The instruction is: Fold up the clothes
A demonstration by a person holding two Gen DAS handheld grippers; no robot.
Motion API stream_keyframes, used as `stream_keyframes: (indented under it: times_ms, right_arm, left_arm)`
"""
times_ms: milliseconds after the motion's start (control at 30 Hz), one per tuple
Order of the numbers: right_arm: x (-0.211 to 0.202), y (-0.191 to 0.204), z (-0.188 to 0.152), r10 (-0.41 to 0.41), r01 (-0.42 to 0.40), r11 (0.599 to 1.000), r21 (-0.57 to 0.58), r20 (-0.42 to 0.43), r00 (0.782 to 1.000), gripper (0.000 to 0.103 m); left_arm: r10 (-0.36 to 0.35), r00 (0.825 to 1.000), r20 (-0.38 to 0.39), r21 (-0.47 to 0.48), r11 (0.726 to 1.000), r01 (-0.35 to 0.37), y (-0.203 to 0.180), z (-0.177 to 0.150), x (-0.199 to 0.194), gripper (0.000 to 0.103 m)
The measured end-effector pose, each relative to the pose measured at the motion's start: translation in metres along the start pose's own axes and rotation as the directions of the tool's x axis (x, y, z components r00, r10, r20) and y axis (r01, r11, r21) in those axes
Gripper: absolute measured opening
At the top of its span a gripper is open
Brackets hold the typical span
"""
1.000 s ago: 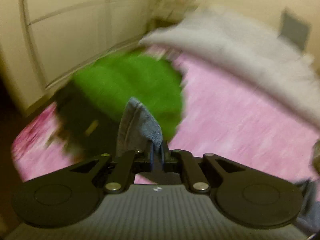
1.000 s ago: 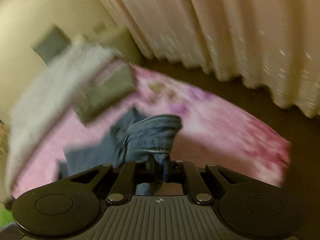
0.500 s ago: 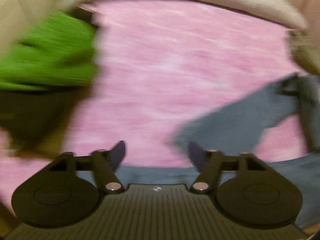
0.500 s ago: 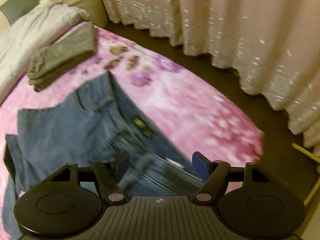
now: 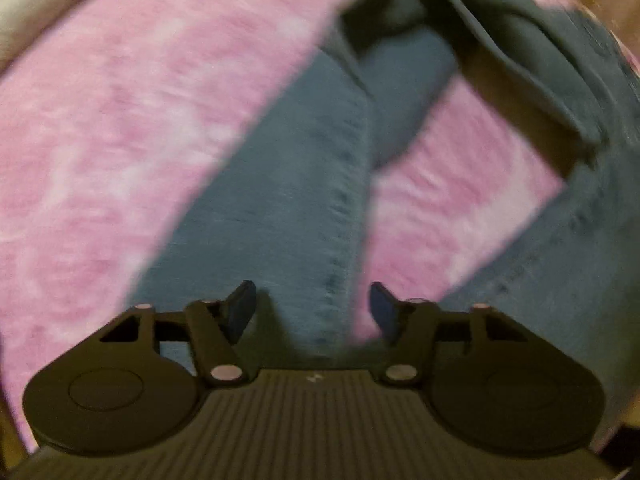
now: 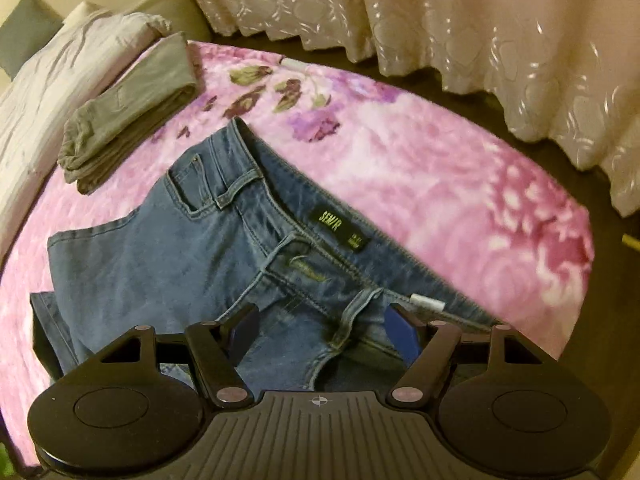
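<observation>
Where both tools pinched bunched denim a second ago, the jeans (image 6: 168, 248) now lie spread on the pink floral bedspread (image 6: 460, 184). Left tool (image 5: 312, 306) jaws are closing over a leg seam, pads not yet on the cloth; right tool (image 6: 320, 328) is open above the waistband (label up). Right view alone shows the folded grey garment (image 6: 132, 108), white duvet (image 6: 60, 76) and curtain (image 6: 460, 12); left view is blurred.
</observation>
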State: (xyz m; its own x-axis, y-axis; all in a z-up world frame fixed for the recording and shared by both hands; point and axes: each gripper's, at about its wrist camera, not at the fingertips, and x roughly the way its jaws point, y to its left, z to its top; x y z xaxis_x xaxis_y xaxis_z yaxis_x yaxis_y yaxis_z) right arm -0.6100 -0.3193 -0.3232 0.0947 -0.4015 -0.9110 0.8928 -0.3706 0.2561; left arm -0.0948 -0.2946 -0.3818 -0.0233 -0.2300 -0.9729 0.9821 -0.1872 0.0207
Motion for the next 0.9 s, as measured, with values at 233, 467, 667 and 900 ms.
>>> stream_keyframes:
  times_ms: [233, 467, 667, 900]
  right_arm:
    - [0.004, 0.009, 0.008, -0.022, 0.022, 1.000, -0.011, 0.026, 0.999, 0.072]
    - [0.014, 0.031, 0.032, -0.006, 0.005, 1.000, 0.011, 0.063, 0.998, 0.072]
    - [0.021, 0.064, 0.053, 0.069, -0.070, 0.997, 0.012, 0.083, 0.994, 0.072]
    - [0.039, 0.072, 0.056, 0.081, -0.079, 0.996, -0.038, 0.053, 0.995, 0.072]
  left_arm:
    - [0.218, 0.965, 0.147, -0.018, 0.976, -0.218, 0.045, 0.024, -0.033, 0.005]
    - [0.502, 0.725, 0.471, -0.178, 0.859, -0.480, 0.152, 0.099, -0.156, 0.001]
    - [0.612, 0.560, 0.559, -0.227, 0.762, -0.606, 0.193, 0.117, -0.206, 0.000]
    - [0.599, 0.798, 0.063, -0.455, 0.729, -0.511, 0.254, 0.017, -0.112, 0.006]
